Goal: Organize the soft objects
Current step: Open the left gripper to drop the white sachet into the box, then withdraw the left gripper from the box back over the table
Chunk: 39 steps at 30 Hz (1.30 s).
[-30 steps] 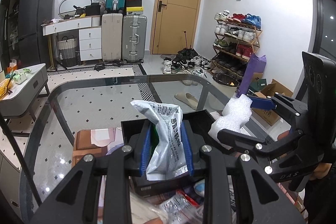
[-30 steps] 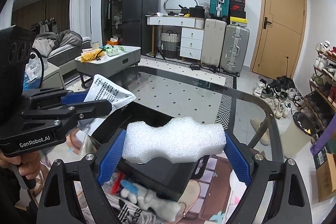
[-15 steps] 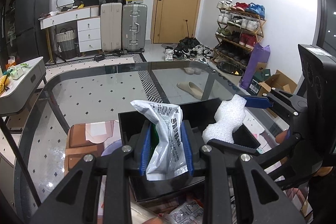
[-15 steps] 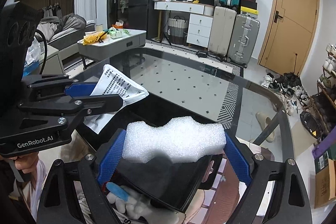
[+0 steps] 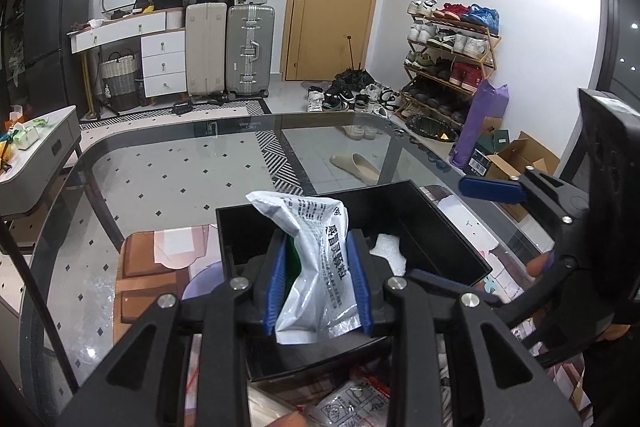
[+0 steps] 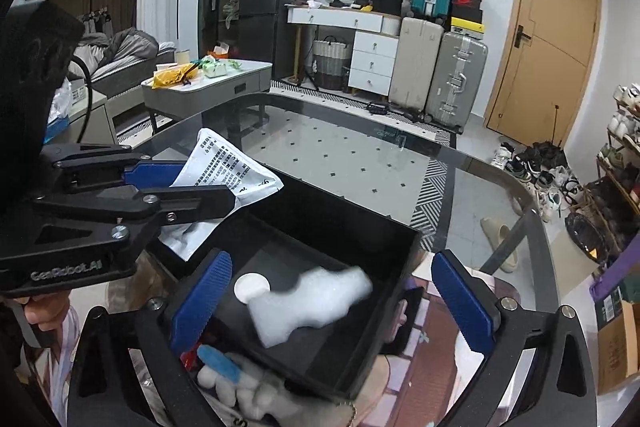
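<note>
A black open box (image 5: 436,223) (image 6: 384,235) stands on the glass table. A white foam piece (image 6: 308,301) lies inside it, blurred; part of it shows in the left wrist view (image 5: 390,251). A white disc (image 6: 251,287) lies beside it. My left gripper (image 5: 318,289) (image 6: 180,187) is shut on a white printed pouch (image 5: 316,259) (image 6: 228,171) above the box's near-left side. My right gripper (image 6: 332,301) is open and empty, its blue pads (image 6: 460,301) straddling the box above the foam.
A white plush toy with blue parts (image 6: 236,383) and plastic packets (image 5: 352,403) lie on the table (image 5: 180,179) by the box's near side. Patterned mats lie under it. Suitcases, a door and a shoe rack stand beyond the table.
My right gripper opened and let go of the foam piece, which dropped into the black box. My left gripper kept hold of the pouch.
</note>
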Available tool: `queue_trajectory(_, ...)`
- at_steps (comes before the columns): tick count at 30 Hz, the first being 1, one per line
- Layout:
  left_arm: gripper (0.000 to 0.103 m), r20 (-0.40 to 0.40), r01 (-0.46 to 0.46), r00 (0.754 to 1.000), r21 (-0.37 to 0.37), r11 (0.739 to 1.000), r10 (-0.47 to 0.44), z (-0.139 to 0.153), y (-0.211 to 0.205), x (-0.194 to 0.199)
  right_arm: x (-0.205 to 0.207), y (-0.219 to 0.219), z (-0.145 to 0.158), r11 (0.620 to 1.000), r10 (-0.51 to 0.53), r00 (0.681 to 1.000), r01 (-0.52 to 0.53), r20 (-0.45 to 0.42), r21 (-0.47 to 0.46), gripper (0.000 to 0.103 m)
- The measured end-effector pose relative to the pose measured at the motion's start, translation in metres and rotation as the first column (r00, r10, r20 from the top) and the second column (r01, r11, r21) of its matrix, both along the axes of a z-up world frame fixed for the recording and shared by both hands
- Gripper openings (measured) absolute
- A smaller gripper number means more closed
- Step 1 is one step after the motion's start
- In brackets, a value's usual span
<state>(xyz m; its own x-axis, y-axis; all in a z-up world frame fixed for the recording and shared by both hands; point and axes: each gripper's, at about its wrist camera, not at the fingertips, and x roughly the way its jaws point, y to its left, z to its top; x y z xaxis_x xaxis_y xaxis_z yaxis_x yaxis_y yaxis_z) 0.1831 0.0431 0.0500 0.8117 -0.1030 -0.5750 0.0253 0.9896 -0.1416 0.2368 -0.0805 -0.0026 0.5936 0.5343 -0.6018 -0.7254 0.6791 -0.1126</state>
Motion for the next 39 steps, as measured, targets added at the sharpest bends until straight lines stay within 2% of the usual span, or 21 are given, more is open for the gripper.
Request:
queue_trajectory(2, 0.05, -0.015, 0.007, 1.0, -0.009, 1.0, -0.007, -0.001, -0.002, 0.0, -0.003, -0.006, 0.003, 1.0, -0.02, 1.0, 0.02, 0.0, 0.006, 0.102)
queue_trajectory(4, 0.053, -0.002, 0.016, 1.0, -0.027, 1.0, -0.016, 0.001, -0.003, -0.003, -0.008, -0.013, 0.005, 0.999, -0.041, 0.999, 0.041, 0.007, 0.017, 0.102)
queue_trajectory(6, 0.063, 0.008, 0.01, 1.0, -0.029, 1.0, -0.01, 0.004, -0.004, -0.008, -0.013, -0.021, 0.009, 0.997, -0.07, 0.997, 0.069, 0.018, 0.042, 0.102)
queue_trajectory(8, 0.091, 0.019, -0.003, 1.0, -0.026, 1.0, 0.004, 0.007, -0.004, -0.013, -0.019, -0.03, 0.011, 0.994, -0.091, 0.996, 0.09, 0.015, 0.062, 0.102)
queue_trajectory(10, 0.098, 0.044, -0.021, 0.999, -0.03, 0.999, 0.023, 0.011, -0.003, -0.021, -0.025, -0.039, 0.012, 0.992, -0.104, 0.995, 0.103, 0.002, 0.077, 0.102)
queue_trajectory(14, 0.103, 0.051, -0.039, 0.998, -0.01, 0.999, 0.04, 0.014, -0.003, -0.033, -0.037, -0.053, 0.016, 0.988, -0.125, 0.992, 0.124, -0.001, 0.097, 0.102)
queue_trajectory(18, 0.103, 0.065, -0.053, 0.997, 0.016, 0.998, 0.052, 0.015, -0.001, -0.047, -0.05, -0.063, 0.016, 0.983, -0.145, 0.989, 0.146, -0.016, 0.107, 0.102)
queue_trajectory(27, 0.103, 0.069, -0.085, 0.994, -0.021, 0.996, 0.087, 0.012, 0.007, -0.078, -0.074, -0.081, 0.015, 0.98, -0.163, 0.986, 0.165, -0.032, 0.108, 0.102)
queue_trajectory(33, 0.103, 0.088, -0.11, 0.99, -0.015, 0.994, 0.111, 0.008, 0.008, -0.094, -0.087, -0.09, 0.009, 0.983, -0.156, 0.987, 0.16, -0.047, 0.09, 0.102)
queue_trajectory(39, 0.103, 0.07, -0.105, 0.992, 0.014, 0.994, 0.103, -0.004, 0.003, -0.107, -0.099, -0.098, 0.003, 0.985, -0.144, 0.987, 0.15, -0.077, 0.084, 0.102)
